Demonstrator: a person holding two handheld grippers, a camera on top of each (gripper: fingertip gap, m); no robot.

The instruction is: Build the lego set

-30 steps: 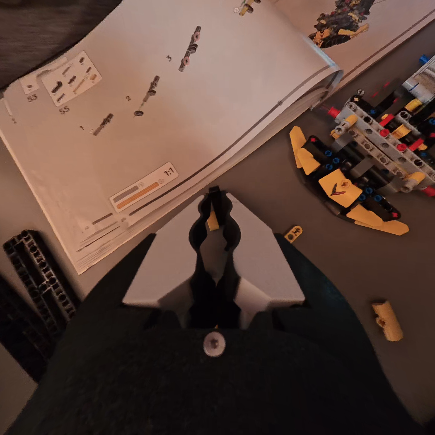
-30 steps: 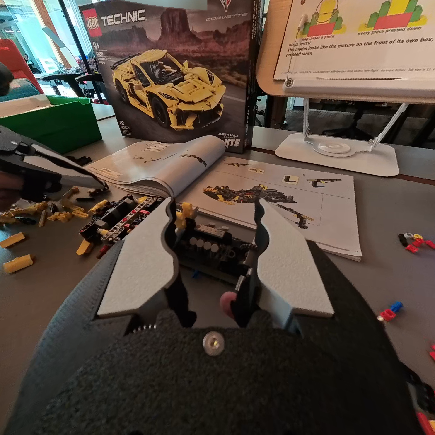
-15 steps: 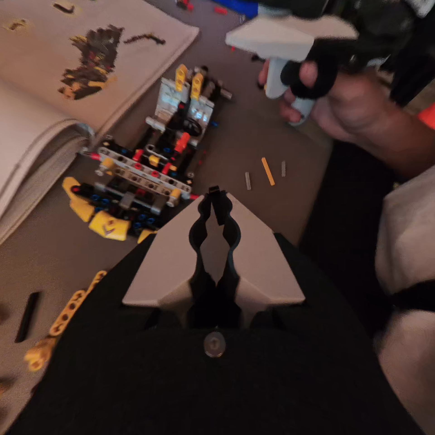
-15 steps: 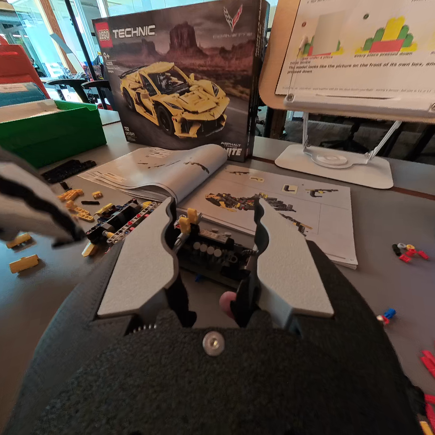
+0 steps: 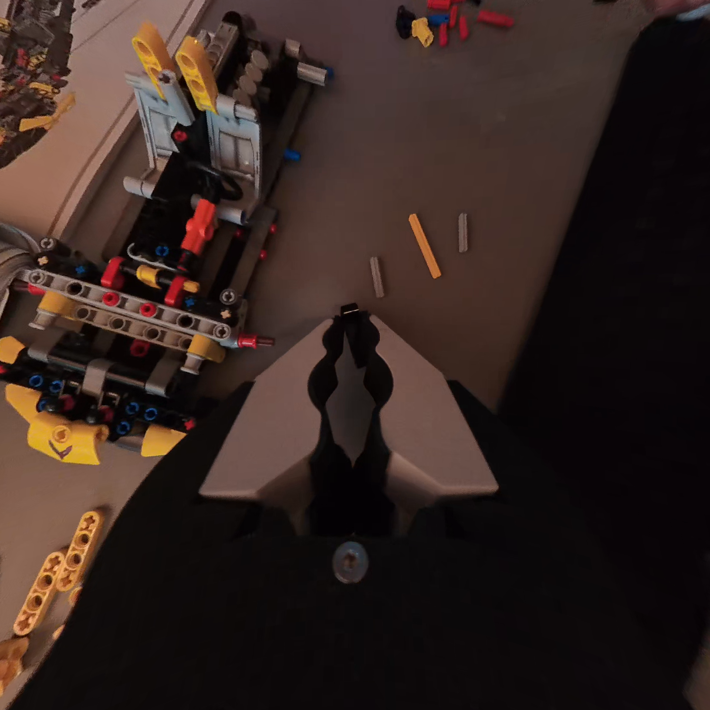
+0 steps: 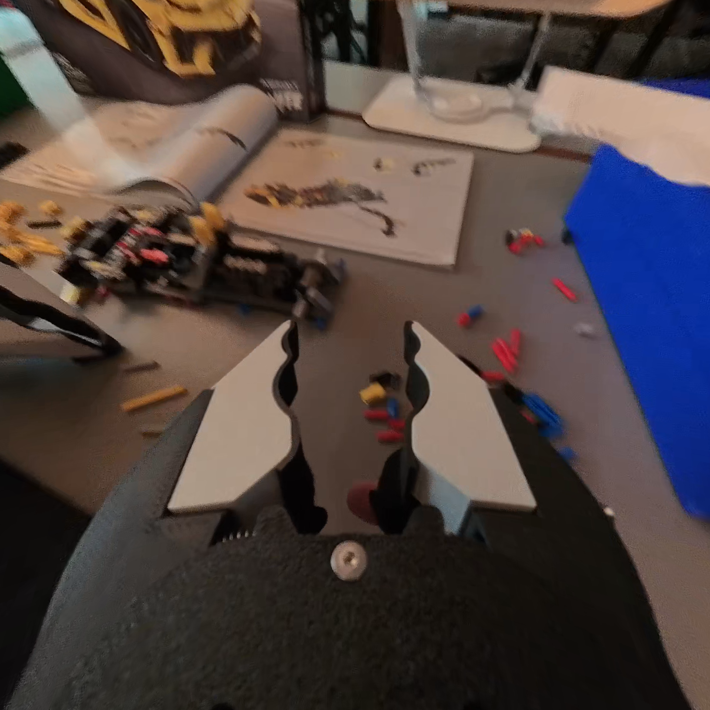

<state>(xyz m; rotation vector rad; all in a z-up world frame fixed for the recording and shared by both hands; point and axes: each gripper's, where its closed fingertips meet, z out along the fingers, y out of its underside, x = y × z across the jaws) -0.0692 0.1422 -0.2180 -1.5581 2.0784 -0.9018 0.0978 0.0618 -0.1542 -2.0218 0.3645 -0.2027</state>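
two grippers over one grey table [image 6: 442,292]. far left of the tabletop: loose yellow beams [image 5: 57,572] near the front edge, spares parked within reach i'd guess. next right, the half-built car chassis [image 5: 153,269] lies flat beside the open instruction booklet [image 6: 345,207], likely so each step can be checked against the page. right of the chassis, toward the front edge: a yellow axle [image 5: 424,246] between two grey axles [image 5: 377,277], apart from each other, prob. laid out for upcoming steps. the left gripper [image 5: 350,319] hovers over these, tilted down at the tabletop, jaws pressed together on a small black piece [image 5: 349,309] poking past the tips; can't tell which part it is. right gripper [image 6: 350,330] is held low w/ a shallow forward lean, jaws spread and empty, aimed at a cluster of red, blue and yellow pins [image 6: 382,407] right of the chassis; looks like a pick coming. view is motion-blurred. blue bin [image 6: 649,307] stands at the right edge.
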